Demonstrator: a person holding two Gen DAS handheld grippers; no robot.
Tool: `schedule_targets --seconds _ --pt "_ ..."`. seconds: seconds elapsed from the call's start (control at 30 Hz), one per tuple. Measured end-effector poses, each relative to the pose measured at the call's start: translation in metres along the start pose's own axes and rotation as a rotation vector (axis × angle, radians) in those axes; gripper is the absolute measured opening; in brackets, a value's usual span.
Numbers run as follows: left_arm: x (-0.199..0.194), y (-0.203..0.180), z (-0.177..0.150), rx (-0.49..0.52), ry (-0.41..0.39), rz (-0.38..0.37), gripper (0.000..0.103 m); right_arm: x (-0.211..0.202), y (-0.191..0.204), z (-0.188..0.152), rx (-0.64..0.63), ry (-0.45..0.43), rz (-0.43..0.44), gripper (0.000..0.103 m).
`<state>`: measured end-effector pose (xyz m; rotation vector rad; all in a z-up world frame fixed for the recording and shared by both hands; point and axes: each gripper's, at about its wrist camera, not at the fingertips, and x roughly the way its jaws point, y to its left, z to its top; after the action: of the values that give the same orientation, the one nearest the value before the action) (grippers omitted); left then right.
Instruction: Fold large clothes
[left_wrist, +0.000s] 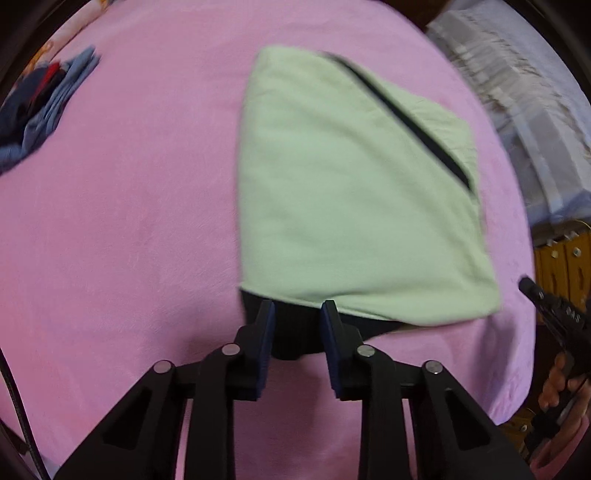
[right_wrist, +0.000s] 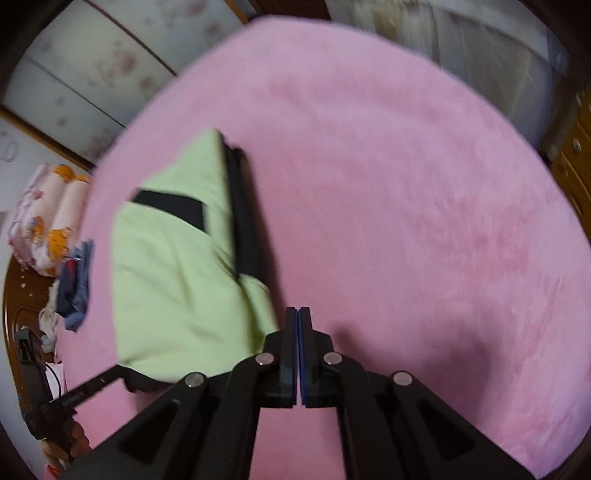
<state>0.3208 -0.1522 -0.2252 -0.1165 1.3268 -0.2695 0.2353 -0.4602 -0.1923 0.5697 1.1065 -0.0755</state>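
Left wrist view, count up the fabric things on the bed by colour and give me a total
Light green: 1, the folded garment with black trim
Blue and navy: 1, the crumpled pile
Pink: 1, the blanket underneath
Total: 3

Home bedroom, pink bedspread, floral wardrobe doors, rolled quilt

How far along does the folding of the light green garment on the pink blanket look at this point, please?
Mostly done: the light green garment lies as a compact folded bundle on the pink blanket. In hand: nothing. The right gripper is shut and empty; the left gripper hangs over the garment's black edge, jaws apart and not pinching. Possibly left: the blue clothes bunched at the blanket's edge.
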Motion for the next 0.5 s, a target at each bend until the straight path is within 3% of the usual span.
schedule_targets --seconds 0.13,0.33,0.5 --pt "-0.006 -0.026 0.006 0.057 -0.002 -0.049 0.009 -0.007 0.025 0.001 -0.097 -0.037 0.138 0.000" --pt "0.017 -0.050 0.014 0.082 0.063 -0.076 0.007 0.028 0.082 -0.027 -0.223 0.088 0.243 0.000" --pt "0.046 -0.054 0.023 0.082 0.106 -0.078 0.007 0.062 0.112 -0.046 -0.240 0.179 0.296 0.000"
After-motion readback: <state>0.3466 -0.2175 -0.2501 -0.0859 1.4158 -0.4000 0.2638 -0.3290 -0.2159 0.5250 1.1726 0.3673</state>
